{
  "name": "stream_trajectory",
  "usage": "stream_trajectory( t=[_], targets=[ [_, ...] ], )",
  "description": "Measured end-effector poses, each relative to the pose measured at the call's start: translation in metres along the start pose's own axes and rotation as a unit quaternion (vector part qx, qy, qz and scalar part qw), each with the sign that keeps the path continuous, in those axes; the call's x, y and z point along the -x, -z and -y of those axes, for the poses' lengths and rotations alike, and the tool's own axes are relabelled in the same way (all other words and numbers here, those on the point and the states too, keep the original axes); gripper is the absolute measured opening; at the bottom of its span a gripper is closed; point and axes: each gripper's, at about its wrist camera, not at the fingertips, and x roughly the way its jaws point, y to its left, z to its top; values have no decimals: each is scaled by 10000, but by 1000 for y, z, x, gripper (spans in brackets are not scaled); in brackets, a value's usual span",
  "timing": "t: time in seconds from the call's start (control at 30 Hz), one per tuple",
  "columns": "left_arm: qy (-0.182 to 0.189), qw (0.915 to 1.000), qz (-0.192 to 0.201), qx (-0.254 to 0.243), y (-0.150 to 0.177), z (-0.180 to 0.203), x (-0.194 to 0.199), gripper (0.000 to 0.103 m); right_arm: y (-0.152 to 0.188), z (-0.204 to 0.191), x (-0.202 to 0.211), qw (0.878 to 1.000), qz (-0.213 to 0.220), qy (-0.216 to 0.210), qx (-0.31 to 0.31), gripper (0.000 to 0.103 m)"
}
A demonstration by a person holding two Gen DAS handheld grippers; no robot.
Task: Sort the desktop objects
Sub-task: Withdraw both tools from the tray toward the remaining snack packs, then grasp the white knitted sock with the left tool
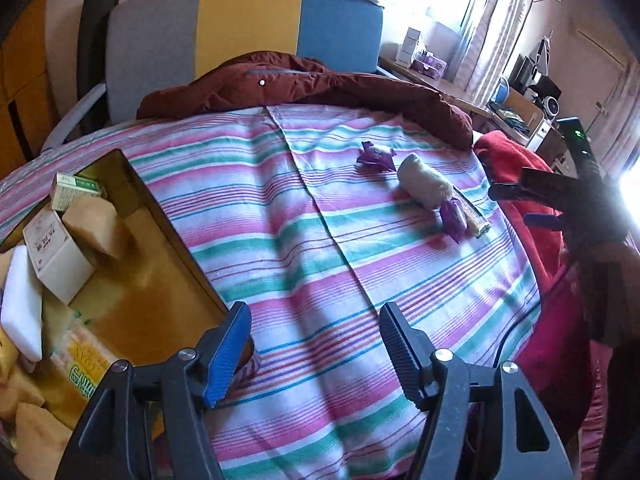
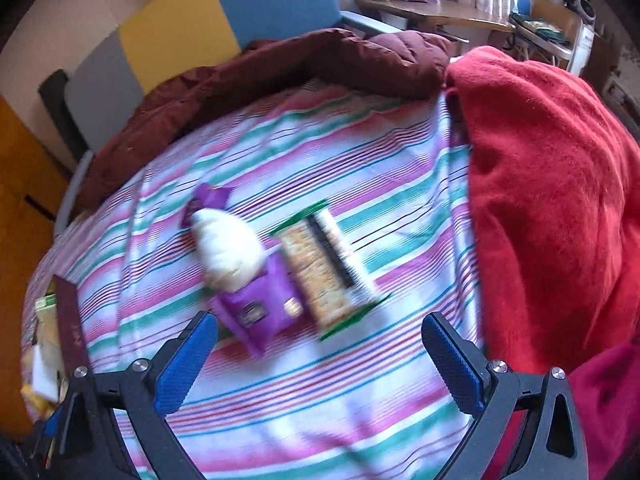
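Note:
On the striped cloth (image 1: 320, 240) lie a cream roll-shaped packet (image 1: 424, 184) (image 2: 228, 252), a purple snack packet (image 1: 454, 216) (image 2: 260, 308), a second purple wrapper (image 1: 374, 156) (image 2: 210, 200) and a green-edged cracker pack (image 2: 326, 268) (image 1: 474, 218). My left gripper (image 1: 316, 356) is open and empty, over the cloth beside the box. My right gripper (image 2: 320, 360) is open and empty, just short of the purple packet and cracker pack. It shows at the right of the left wrist view (image 1: 536, 192).
An open yellow-lined box (image 1: 132, 264) at the left holds several small cartons and packets; its dark wall shows in the right wrist view (image 2: 70, 328). A maroon jacket (image 1: 304, 80) lies at the back. A red blanket (image 2: 552, 200) lies along the right. A chair (image 1: 240, 28) stands behind.

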Motion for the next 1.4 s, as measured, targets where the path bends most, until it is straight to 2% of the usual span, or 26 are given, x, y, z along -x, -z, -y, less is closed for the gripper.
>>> stream_trajectory(
  t=[0.1, 0.17, 0.33, 0.43, 0.53, 0.6, 0.63, 0.67, 0.8, 0.93, 1.1, 1.23, 1.27, 1.4],
  targets=[
    [-59, 10000, -25, -18, -3, 4, -4, 67, -15, 10, -14, 9998, -42, 171, -91, 99],
    [-35, 10000, -27, -38, -6, 6, -6, 67, -23, 12, -23, 9997, -43, 237, -91, 93],
    [90, 9998, 3, -181, -15, 20, -8, 68, -34, 9, -50, 9999, -79, 88, 31, 81],
    [83, 9996, -66, -257, -19, 27, -15, 71, -30, 9, -68, 9991, -383, 153, 50, 80],
    [65, 9993, -115, -353, -23, 37, -26, 73, -31, 7, -69, 9991, -355, 92, 192, 80],
    [125, 9993, -180, -295, -27, 42, -33, 73, -30, 4, -76, 9977, -462, 393, 310, 81],
    [149, 9994, -175, -270, -30, 43, -35, 73, -29, 4, -77, 9959, -443, 708, 337, 81],
    [170, 9995, -146, -239, -33, 46, -39, 74, -30, 6, -74, 9954, -360, 831, 320, 81],
    [209, 9995, -171, -186, -43, 53, -51, 78, -35, 27, -69, 9983, -343, 320, -340, 86],
    [406, 9988, -256, 31, -59, 59, -66, 81, -38, 36, -55, 9980, -24, 289, -553, 89],
    [807, 9952, -407, 365, -81, 67, -86, 80, -40, 43, -37, 9962, 351, -81, -794, 89],
    [960, 9929, -383, 590, -99, 73, -98, 75, -39, 44, -28, 9942, 500, -443, -839, 89],
    [981, 9920, -441, 660, -105, 74, -104, 69, -41, 43, -26, 9938, 535, -504, -837, 89],
    [1198, 9838, -726, 1123, -122, 76, -129, 64, -41, 44, -24, 9923, 578, -632, -895, 89]
  ],
)
